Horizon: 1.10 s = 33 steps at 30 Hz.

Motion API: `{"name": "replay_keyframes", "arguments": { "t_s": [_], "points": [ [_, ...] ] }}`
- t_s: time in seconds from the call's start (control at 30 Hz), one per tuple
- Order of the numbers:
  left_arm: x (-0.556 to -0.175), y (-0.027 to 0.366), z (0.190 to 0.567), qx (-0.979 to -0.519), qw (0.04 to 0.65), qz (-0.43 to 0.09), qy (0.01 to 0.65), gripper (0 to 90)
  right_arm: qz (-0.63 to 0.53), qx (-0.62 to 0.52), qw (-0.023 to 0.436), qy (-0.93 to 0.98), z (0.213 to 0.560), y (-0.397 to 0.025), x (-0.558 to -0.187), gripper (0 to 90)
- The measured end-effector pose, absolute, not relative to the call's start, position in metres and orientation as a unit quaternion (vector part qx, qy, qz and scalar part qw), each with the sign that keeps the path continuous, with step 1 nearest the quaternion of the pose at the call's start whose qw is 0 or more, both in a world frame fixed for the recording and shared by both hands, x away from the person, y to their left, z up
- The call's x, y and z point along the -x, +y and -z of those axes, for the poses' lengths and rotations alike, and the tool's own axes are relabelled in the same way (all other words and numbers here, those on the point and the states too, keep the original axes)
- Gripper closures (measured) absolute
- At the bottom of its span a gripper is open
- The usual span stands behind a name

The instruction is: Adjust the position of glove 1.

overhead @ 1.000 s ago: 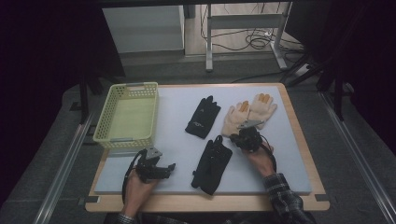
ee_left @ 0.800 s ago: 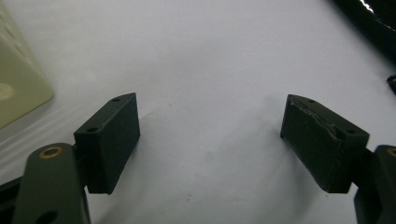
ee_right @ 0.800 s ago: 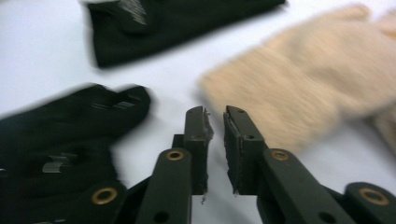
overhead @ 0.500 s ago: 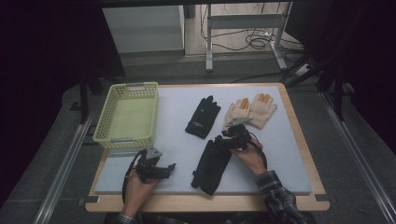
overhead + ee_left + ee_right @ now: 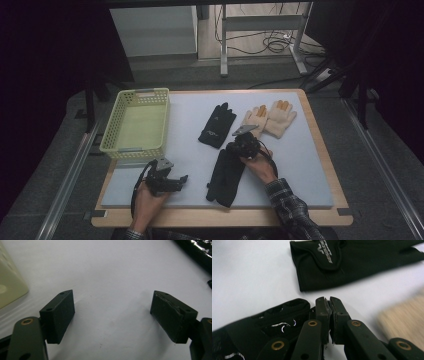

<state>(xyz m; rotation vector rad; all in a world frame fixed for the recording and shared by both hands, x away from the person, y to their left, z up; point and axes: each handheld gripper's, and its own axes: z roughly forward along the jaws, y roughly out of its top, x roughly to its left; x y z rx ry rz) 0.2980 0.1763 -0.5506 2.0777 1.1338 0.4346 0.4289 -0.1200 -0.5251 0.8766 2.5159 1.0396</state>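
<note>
1. A slip is judged the main risk: the right gripper [image 5: 243, 145] is closed at the very edge of the near black glove [image 5: 227, 172], so thin fabric could pull free once it is lifted.
2. A second risk is dragging; the limp glove could sweep against the far black glove [image 5: 217, 126] or the tan gloves [image 5: 270, 119] close by and shift them.
3. In the right gripper view the fingers [image 5: 323, 312] are seen pressed together, with the near black glove's edge just to their left and touching them; whether fabric is actually caught between them cannot be told.
4. The near black glove lies flat on the desk [image 5: 300, 170], between the two hands, its upper end at the right gripper.
5. The left gripper [image 5: 167, 181] is held wide open over bare desk, near the yellow basket [image 5: 136, 124], gripping nothing.
</note>
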Motion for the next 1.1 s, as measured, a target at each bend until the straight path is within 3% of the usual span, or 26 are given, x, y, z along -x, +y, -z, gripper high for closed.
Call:
{"name": "replay_keyframes", "arguments": {
  "t_s": [0.2,0.4,0.97,1.1],
  "points": [
    [-0.298,0.176,0.551,-0.806,0.360,-0.169,0.440,19.8,-0.364,-0.292,0.136,0.874,0.527,-0.102,-0.434,85.1],
    [-0.298,0.176,0.551,-0.805,0.360,-0.168,0.440,19.8,-0.396,-0.305,0.113,0.859,0.516,-0.118,-0.442,80.2],
    [-0.298,0.177,0.551,-0.805,0.362,-0.166,0.440,19.2,-0.366,-0.336,0.146,0.855,0.514,-0.085,-0.503,33.4],
    [-0.298,0.177,0.551,-0.805,0.362,-0.165,0.440,18.9,-0.357,-0.344,0.161,0.853,0.521,-0.078,-0.516,27.4]
  ]
}}
